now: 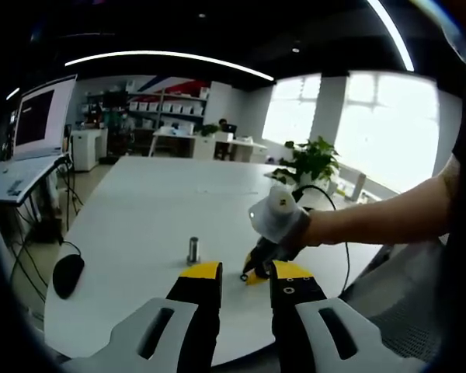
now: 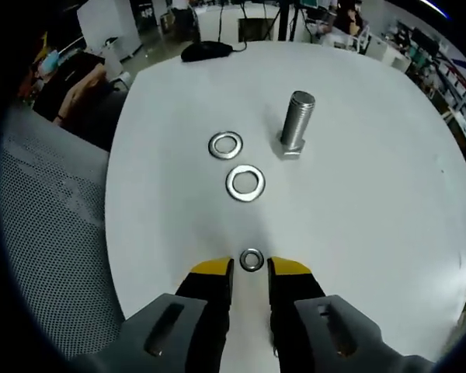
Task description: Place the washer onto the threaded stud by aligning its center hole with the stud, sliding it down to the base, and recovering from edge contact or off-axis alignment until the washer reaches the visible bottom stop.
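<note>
The threaded stud (image 2: 297, 124) stands upright on its hex head on the white table (image 2: 373, 202). Near it lie two larger washers (image 2: 245, 183) (image 2: 226, 144), flat on the table. A small washer (image 2: 252, 259) lies flat right at the tips of my right gripper (image 2: 250, 270), whose jaws stand open on either side of it without clamping it. In the left gripper view the stud (image 1: 193, 250) is ahead and left. The right gripper (image 1: 256, 272), held by a hand, is tipped down onto the table by the small washer (image 1: 244, 277). My left gripper (image 1: 245, 273) is open and holds nothing.
A black mouse (image 1: 67, 274) (image 2: 206, 50) lies near the table's edge. A grey mesh chair (image 2: 54, 233) stands against the table's side. A potted plant (image 1: 311, 162) and desks stand beyond the far end.
</note>
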`<state>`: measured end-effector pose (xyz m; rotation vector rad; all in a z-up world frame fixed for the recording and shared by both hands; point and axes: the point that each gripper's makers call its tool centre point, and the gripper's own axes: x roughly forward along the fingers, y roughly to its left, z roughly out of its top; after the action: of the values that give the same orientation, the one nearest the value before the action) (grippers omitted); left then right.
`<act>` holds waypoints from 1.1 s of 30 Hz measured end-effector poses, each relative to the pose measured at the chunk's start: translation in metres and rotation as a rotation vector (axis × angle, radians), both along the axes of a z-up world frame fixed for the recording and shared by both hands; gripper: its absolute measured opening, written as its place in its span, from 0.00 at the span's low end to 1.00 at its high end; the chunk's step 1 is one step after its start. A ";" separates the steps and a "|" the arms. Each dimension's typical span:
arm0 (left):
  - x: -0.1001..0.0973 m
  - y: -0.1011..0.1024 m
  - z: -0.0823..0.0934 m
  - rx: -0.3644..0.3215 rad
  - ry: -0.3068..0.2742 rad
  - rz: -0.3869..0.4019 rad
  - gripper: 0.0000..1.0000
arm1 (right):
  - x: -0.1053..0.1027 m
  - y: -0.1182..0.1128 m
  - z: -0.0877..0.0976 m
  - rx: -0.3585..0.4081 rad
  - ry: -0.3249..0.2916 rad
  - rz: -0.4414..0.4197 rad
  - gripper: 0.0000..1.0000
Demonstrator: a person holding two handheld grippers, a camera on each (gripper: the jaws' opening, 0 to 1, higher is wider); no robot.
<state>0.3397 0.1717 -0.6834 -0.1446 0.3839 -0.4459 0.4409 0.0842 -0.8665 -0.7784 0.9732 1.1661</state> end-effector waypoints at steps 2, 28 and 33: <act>0.000 0.000 0.000 0.000 0.000 -0.001 0.22 | -0.001 0.001 0.000 -0.001 -0.003 0.012 0.15; -0.001 -0.002 0.003 -0.001 -0.002 -0.005 0.22 | -0.001 -0.016 0.047 0.043 -0.035 0.035 0.13; -0.001 -0.002 0.003 -0.002 -0.003 -0.004 0.22 | 0.002 -0.021 0.062 0.067 -0.048 0.016 0.13</act>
<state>0.3386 0.1693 -0.6802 -0.1447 0.3810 -0.4504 0.4433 0.0635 -0.8048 -0.7581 0.8861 1.1826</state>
